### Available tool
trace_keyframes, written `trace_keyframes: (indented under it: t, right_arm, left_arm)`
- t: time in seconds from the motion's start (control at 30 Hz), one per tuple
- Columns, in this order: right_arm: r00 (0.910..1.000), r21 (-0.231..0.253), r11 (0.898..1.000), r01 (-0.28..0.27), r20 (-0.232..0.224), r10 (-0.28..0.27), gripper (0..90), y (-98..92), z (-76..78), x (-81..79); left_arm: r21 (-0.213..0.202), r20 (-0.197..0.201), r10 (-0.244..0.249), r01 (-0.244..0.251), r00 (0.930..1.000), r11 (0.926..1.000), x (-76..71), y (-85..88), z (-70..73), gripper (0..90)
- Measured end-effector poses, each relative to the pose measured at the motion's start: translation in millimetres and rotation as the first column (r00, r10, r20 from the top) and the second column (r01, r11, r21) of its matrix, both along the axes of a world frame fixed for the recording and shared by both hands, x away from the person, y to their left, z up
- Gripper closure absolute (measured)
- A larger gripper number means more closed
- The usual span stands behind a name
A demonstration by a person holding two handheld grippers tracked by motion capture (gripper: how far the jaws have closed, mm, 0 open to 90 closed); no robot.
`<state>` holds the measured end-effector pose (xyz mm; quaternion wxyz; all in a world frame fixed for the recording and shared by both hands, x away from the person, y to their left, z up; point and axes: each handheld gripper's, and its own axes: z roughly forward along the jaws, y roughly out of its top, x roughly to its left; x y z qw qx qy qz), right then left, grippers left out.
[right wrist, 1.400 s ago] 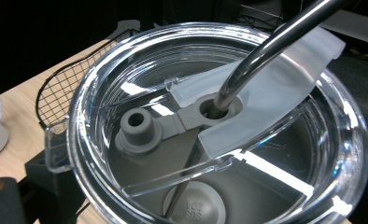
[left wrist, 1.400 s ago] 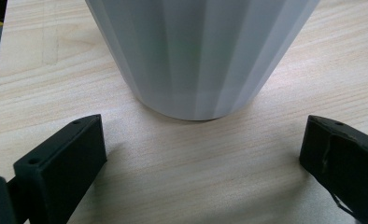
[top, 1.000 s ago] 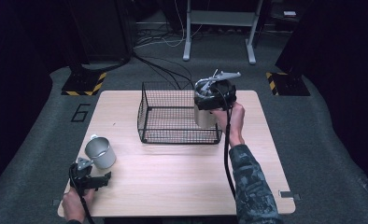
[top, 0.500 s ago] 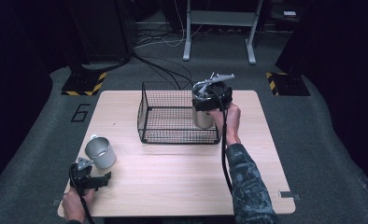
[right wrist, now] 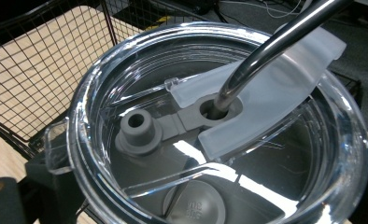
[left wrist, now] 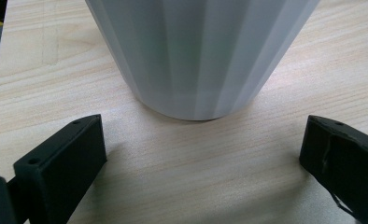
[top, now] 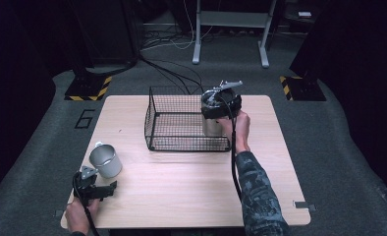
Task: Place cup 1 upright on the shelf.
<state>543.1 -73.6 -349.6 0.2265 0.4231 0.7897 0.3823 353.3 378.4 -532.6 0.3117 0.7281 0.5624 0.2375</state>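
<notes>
A steel tumbler [top: 211, 128] with a clear lid [right wrist: 219, 135] and a metal straw [right wrist: 266, 51] hangs at the right end of the black wire basket [top: 181, 105]. My right gripper [top: 220, 104] is shut on its top. I cannot tell whether its base rests on the basket floor. At the table's front left stands a metal mug [top: 104, 161]. My left gripper [top: 108, 189] lies just in front of it, open. In the left gripper view the mug's base [left wrist: 201, 56] is beyond the two spread fingertips [left wrist: 60, 163], apart from them.
The basket's mesh wall [right wrist: 42, 60] is close on the left of the lid. The wooden table [top: 181, 187] has bare room across its middle and right front. Cables and a stand's legs [top: 231, 49] are on the floor behind.
My right gripper has carried the tumbler slightly left and lower into the basket's right end. The left gripper and the mug have stayed put.
</notes>
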Motion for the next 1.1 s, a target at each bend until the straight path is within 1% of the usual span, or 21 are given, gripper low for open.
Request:
trace_keyframes:
  t: [0.03,0.07,0.27,0.3,0.33,0.37,0.4,0.47,0.5,0.6,0.63,0.67,0.7,0.73,0.77,0.83,0.87,0.93,1.0,1.03,1.1]
  right_arm:
    - [1.0000,-0.002,1.000,0.001,-0.001,-0.001,3.3,0.3,-2.0,1.1]
    - [0.9999,-0.004,1.000,0.002,-0.010,-0.002,3.3,1.0,-5.3,2.3]
    - [0.9996,-0.013,1.000,0.001,-0.029,-0.001,3.3,2.3,-13.7,6.8]
    - [0.9995,-0.008,1.000,0.003,-0.032,-0.003,3.3,3.1,-16.2,7.6]
    - [0.9994,-0.012,1.000,0.000,-0.036,-0.001,3.3,3.2,-17.4,8.1]
    - [0.9991,-0.014,1.000,0.000,-0.042,0.000,3.3,3.7,-19.2,8.5]
    - [0.9990,-0.018,1.000,0.001,-0.045,-0.002,3.3,4.2,-21.4,9.2]
    - [0.9987,-0.016,1.000,0.003,-0.050,-0.004,3.3,4.4,-25.1,10.3]
    - [0.9982,-0.017,1.000,0.004,-0.059,-0.005,3.3,4.5,-28.1,11.0]
    - [0.9979,-0.019,1.000,0.004,-0.065,-0.005,3.3,4.7,-31.9,13.0]
    - [0.9978,-0.020,1.000,0.007,-0.066,-0.008,3.3,4.8,-33.2,13.7]
    - [0.9976,-0.019,1.000,0.007,-0.069,-0.008,3.3,5.0,-35.1,14.7]
    - [0.9970,-0.017,1.000,0.008,-0.076,-0.009,3.2,5.4,-36.9,15.8]
    - [0.9968,-0.014,1.000,0.012,-0.078,-0.013,3.2,6.1,-39.5,16.3]
    - [0.9965,-0.016,1.000,0.012,-0.082,-0.014,3.2,6.4,-40.7,16.6]
    - [0.9962,-0.016,1.000,0.014,-0.086,-0.015,3.2,7.7,-44.3,17.4]
    - [0.9960,-0.017,1.000,0.018,-0.087,-0.019,3.2,8.5,-46.0,17.4]
    - [0.9975,-0.013,1.000,0.019,-0.068,-0.020,3.2,8.8,-47.2,17.2]
    - [0.9971,-0.016,1.000,0.019,-0.073,-0.020,3.2,9.5,-47.8,17.5]
    - [0.9974,-0.019,0.999,0.025,-0.068,-0.026,3.2,9.5,-48.2,17.5]
    - [0.9977,-0.007,1.000,0.030,-0.061,-0.030,3.1,7.1,-50.7,15.3]
  left_arm:
    - [-0.001,0.008,0.005,-0.005,1.0000,1.0000,0.1,-0.4,-0.6,0.3]
    - [0.000,-0.003,-0.001,0.001,1.0000,1.0000,-0.1,0.1,0.2,0.3]
    - [-0.001,0.004,0.002,-0.002,1.0000,1.0000,0.0,-0.2,-0.3,0.3]
    - [0.002,-0.007,-0.003,0.003,1.0000,1.0000,-0.1,0.3,0.5,0.3]
    - [0.001,0.004,0.004,-0.004,1.0000,1.0000,0.0,-0.3,-0.3,0.3]
    - [0.001,-0.005,-0.001,0.001,1.0000,1.0000,-0.1,0.1,0.3,0.3]
    - [0.002,0.000,0.001,-0.001,1.0000,1.0000,0.0,-0.1,0.0,0.3]
    - [0.000,0.008,0.004,-0.004,1.0000,1.0000,0.1,-0.4,-0.6,0.3]
    - [0.001,-0.002,0.000,0.000,1.0000,1.0000,0.0,0.0,0.1,0.3]
    - [0.000,0.008,0.004,-0.004,1.0000,1.0000,0.0,-0.4,-0.5,0.3]
    - [0.001,-0.002,0.001,-0.001,1.0000,1.0000,0.0,0.0,0.1,0.3]
    - [0.005,-0.002,-0.002,0.002,1.0000,1.0000,0.0,0.3,0.4,0.3]
    - [-0.001,0.008,0.004,-0.004,1.0000,1.0000,0.1,-0.4,-0.6,0.3]
    - [0.003,0.002,0.001,-0.001,1.0000,1.0000,0.1,0.0,0.0,0.3]
    - [0.000,0.008,0.004,-0.004,1.0000,1.0000,0.1,-0.3,-0.6,0.3]
    - [0.002,0.003,0.005,-0.005,1.0000,1.0000,0.0,-0.3,-0.2,0.3]
    - [0.000,0.006,0.004,-0.004,1.0000,1.0000,0.1,-0.3,-0.5,0.3]
    - [0.001,-0.007,-0.002,0.002,1.0000,1.0000,-0.1,0.2,0.5,0.3]
    - [-0.001,0.008,0.004,-0.004,1.0000,1.0000,0.0,-0.4,-0.6,0.3]
    - [0.002,0.004,0.004,-0.004,1.0000,1.0000,0.0,-0.3,-0.3,0.3]
    - [0.000,0.007,0.004,-0.004,1.0000,1.0000,0.1,-0.4,-0.5,0.3]
